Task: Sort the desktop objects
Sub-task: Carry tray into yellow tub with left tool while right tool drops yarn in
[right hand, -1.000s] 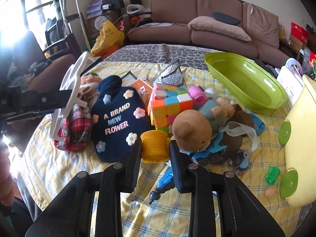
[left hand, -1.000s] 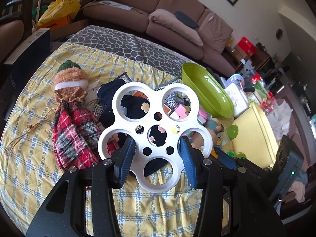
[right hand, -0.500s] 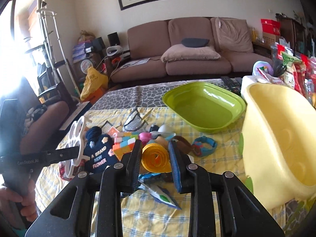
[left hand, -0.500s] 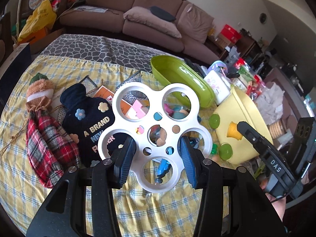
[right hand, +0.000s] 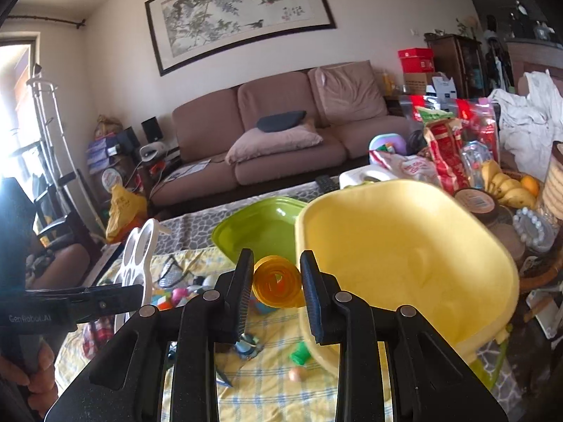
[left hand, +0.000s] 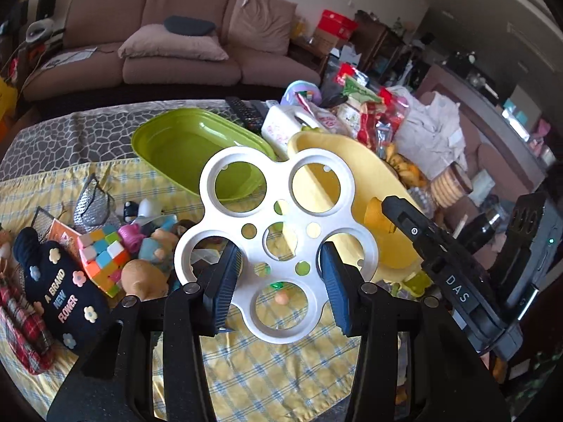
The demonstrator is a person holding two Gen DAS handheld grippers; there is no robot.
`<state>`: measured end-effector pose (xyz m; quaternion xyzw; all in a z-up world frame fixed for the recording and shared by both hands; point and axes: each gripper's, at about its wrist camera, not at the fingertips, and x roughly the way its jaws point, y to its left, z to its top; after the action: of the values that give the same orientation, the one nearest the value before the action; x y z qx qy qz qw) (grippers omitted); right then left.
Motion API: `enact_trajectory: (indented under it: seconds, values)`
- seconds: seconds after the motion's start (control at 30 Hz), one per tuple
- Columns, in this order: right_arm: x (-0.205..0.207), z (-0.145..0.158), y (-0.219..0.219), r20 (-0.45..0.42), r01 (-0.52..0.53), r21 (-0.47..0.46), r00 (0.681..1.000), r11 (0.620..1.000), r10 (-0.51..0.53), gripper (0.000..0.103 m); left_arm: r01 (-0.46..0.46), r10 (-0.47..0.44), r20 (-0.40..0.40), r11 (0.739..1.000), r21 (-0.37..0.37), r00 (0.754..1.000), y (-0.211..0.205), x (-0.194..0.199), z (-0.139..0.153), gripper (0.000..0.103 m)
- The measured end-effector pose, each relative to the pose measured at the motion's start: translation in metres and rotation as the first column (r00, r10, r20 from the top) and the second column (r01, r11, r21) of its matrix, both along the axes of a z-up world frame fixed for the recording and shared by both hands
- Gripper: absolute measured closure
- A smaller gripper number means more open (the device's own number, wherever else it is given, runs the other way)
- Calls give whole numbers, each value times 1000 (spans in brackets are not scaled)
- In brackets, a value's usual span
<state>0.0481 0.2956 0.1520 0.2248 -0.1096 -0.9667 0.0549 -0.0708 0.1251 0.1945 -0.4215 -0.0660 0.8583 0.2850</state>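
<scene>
We are gripping a white plastic disc [left hand: 276, 242] with round holes in our left gripper [left hand: 279, 279], its jaws clamped on the disc's lower lobes, so the disc is standing upright in the air above the table [left hand: 267, 379]. In our right gripper [right hand: 276, 290] we are holding a yellow roll [right hand: 278, 286], the jaws pressed against its two sides, and it is hanging just beside the near rim of the yellow tub [right hand: 404, 246].

Moving outward, the right gripper is sitting close to the tub's wall, with little slack on that side; to its left the air is open above the cloth. From the left wrist view, the right gripper [left hand: 404, 218] is reaching over the yellow tub [left hand: 323, 151], and the disc is floating in front of both the tub and the green bowl [left hand: 183, 144], touching neither. The bowl and tub are standing side by side, rims nearly meeting.

Below and left of the disc, a heap of toys is crowding the yellow checked cloth: a coloured cube [left hand: 102, 256], a dark blue flowered pouch [left hand: 59, 295], a brown plush toy [left hand: 140, 277]. The cloth in front of the jaws is carrying only a few small bits.

Snack bags [right hand: 454, 140] and bananas [right hand: 506, 183] are crowding the table's far right edge. Beyond the table, a brown sofa [right hand: 274, 130] is lining the wall under a framed painting [right hand: 235, 14].
</scene>
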Motion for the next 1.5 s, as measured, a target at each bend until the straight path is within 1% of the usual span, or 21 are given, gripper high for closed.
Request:
enact_trajectory:
  seconds: [0.2,0.3,0.47,0.63,0.7,0.8,0.83,0.9,0.97,1.1,1.23,1.3,1.33,1.37,1.4,1.5]
  values:
    - [6,1,43,5,102,23,995,994,-103,76,82,-81,9,996,-25,997,63,-9,3,59]
    - [8,-4,61,21,140,28,990,990,-141,76,115,-114,9,992,-50,993,89,-13,1,59]
    - [4,-16,80,80,193,64,977,979,-198,76,134,-132,29,987,-83,991,123,-30,-9,59]
    - [2,-24,93,113,230,99,964,968,-240,75,148,-144,54,985,-92,988,147,-47,-15,59]
    - [2,-27,99,124,241,97,960,966,-251,72,152,-146,61,983,-105,987,156,-53,-18,59]
    - [2,-30,105,138,258,88,953,962,-268,63,152,-142,84,981,-123,986,169,-63,-25,59]
    - [2,-29,106,137,261,82,953,962,-270,63,146,-135,88,980,-133,987,173,-66,-28,58]
    - [4,-28,107,129,265,76,953,961,-273,63,142,-128,93,978,-154,987,175,-69,-32,53]
    - [4,-27,108,126,266,71,954,961,-274,63,137,-124,85,976,-168,989,175,-68,-33,40]
    - [3,-27,107,131,262,68,954,963,-269,63,132,-122,67,976,-174,990,169,-65,-30,39]
    - [6,-24,108,119,268,58,955,962,-273,63,122,-117,44,979,-164,992,157,-61,-20,39]
    - [6,-24,108,120,266,52,955,963,-271,62,112,-110,19,980,-162,994,147,-57,-13,37]
    - [5,-25,107,123,265,52,955,963,-269,62,107,-107,9,982,-156,994,141,-54,-9,32]
    - [4,-25,106,124,261,55,956,964,-266,61,98,-100,-3,984,-151,995,135,-52,-6,32]
    - [3,-25,104,126,256,61,957,965,-262,60,88,-91,-12,984,-152,996,128,-49,-4,32]
    - [3,-24,97,118,249,83,959,965,-258,50,64,-69,-29,984,-164,997,112,-47,0,32]
